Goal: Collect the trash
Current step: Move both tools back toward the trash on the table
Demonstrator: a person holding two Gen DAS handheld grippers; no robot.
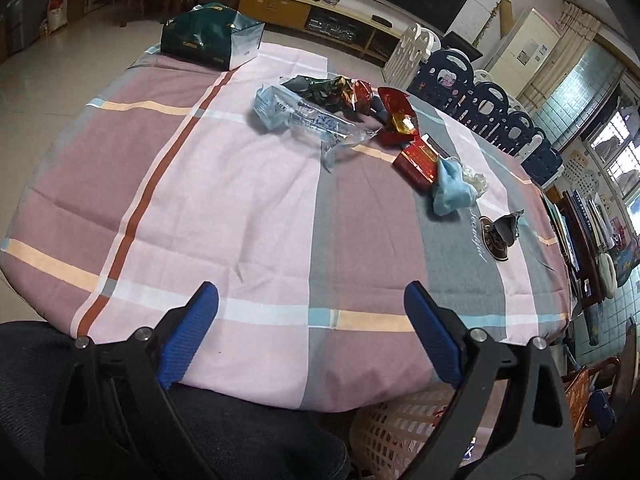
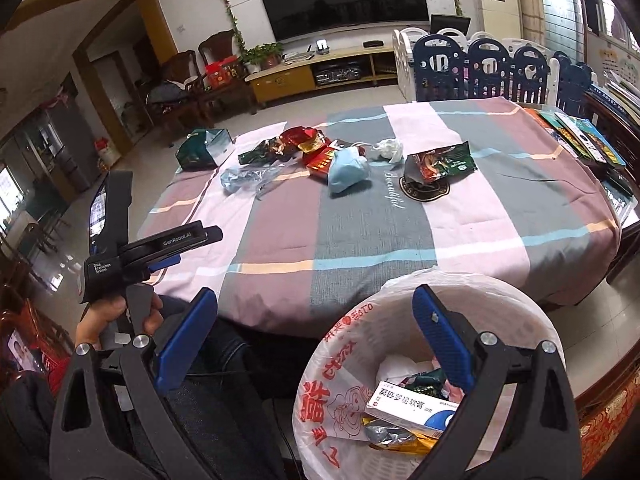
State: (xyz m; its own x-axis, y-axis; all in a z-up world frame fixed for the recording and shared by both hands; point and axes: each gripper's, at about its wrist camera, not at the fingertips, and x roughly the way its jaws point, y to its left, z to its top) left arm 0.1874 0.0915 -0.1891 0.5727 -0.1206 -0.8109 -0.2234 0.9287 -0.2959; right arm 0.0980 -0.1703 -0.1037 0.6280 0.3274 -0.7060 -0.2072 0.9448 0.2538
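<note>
My left gripper (image 1: pixel 312 288) is open and empty over the near edge of the plaid tablecloth (image 1: pixel 240 200). Ahead of it lie a clear printed wrapper (image 1: pixel 304 120), red and green wrappers (image 1: pixel 360 96), a red packet (image 1: pixel 418 162), a blue face mask (image 1: pixel 452 190) and a dark wrapper (image 1: pixel 506 226). My right gripper (image 2: pixel 316 292) hangs open and empty above the bag-lined trash basket (image 2: pixel 340 380), which holds a white medicine box (image 2: pixel 412 404) and wrappers. In the right wrist view a hand (image 2: pixel 116 316) holds the left gripper (image 2: pixel 214 236) beside the table.
A dark green gift box (image 1: pixel 212 36) stands at the table's far left corner. Books (image 2: pixel 580 136) line the right edge, and a green snack bag (image 2: pixel 440 164) and white crumpled paper (image 2: pixel 388 148) lie there too. A playpen fence (image 2: pixel 480 68) stands behind. The person's legs (image 1: pixel 240 440) are below the table edge.
</note>
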